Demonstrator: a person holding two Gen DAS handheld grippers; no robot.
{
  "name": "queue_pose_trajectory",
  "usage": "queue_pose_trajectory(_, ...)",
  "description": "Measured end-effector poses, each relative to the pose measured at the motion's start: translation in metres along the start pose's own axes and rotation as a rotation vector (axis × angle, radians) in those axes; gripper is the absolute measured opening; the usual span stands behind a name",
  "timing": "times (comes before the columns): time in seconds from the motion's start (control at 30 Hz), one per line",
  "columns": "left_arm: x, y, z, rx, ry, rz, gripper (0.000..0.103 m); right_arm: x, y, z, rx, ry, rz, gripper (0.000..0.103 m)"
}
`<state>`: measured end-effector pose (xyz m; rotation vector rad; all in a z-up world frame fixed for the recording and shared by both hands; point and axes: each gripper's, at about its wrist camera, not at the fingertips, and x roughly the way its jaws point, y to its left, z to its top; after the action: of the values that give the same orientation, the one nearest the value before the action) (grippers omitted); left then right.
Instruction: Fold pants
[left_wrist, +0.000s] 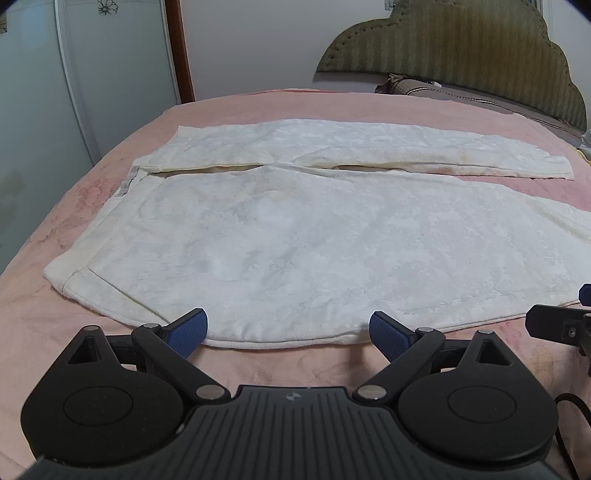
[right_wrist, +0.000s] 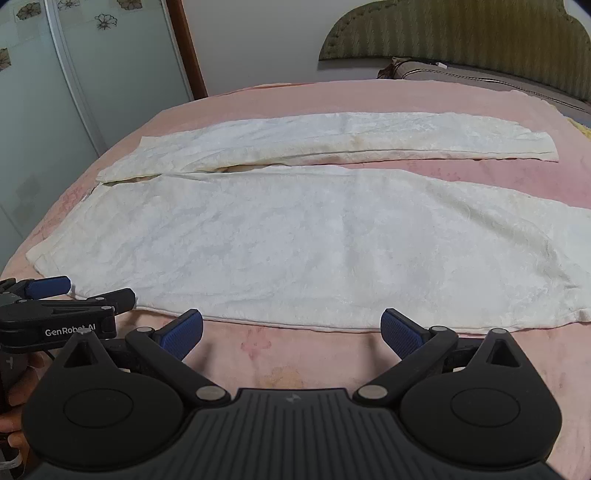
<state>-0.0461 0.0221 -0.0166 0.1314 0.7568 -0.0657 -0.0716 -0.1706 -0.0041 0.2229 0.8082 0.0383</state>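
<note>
White textured pants (left_wrist: 295, 236) lie flat on a pink bed, waistband to the left, both legs stretching right, with a strip of blanket showing between the legs. In the right wrist view the same pants (right_wrist: 314, 236) fill the middle. My left gripper (left_wrist: 288, 332) is open, its blue pads straddling the near hem of the near leg, nothing pinched. My right gripper (right_wrist: 291, 332) is open just short of the near edge of the cloth. The left gripper (right_wrist: 79, 293) also shows at the right view's left edge, and the right gripper's tip (left_wrist: 554, 325) at the left view's right edge.
The pink blanket (right_wrist: 295, 362) covers the bed. A padded green headboard (left_wrist: 461, 44) and a dark pillow (left_wrist: 443, 92) sit at the far right. A frosted wardrobe door (left_wrist: 92, 74) stands at the left. A hand (right_wrist: 18, 391) holds the left gripper.
</note>
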Motion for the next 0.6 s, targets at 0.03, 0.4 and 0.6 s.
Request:
queue_pose_trajectory(0.03,0.0,0.0,0.0,0.0,0.001,-0.002,0.096,0.0,0.0,0.0,-0.002,-0.002,0.005,0.103)
queue_pose_trajectory(0.4,-0.004,0.005,0.024,-0.007,-0.083,-0.046,0.096,-0.012,-0.002,0.022,-0.092,-0.154,0.181,0.103)
queue_pose_trajectory(0.6,0.015,0.013,0.053,-0.001,-0.147,0.046,0.096,0.013,0.013,0.047,-0.262,-0.201,0.066,0.103)
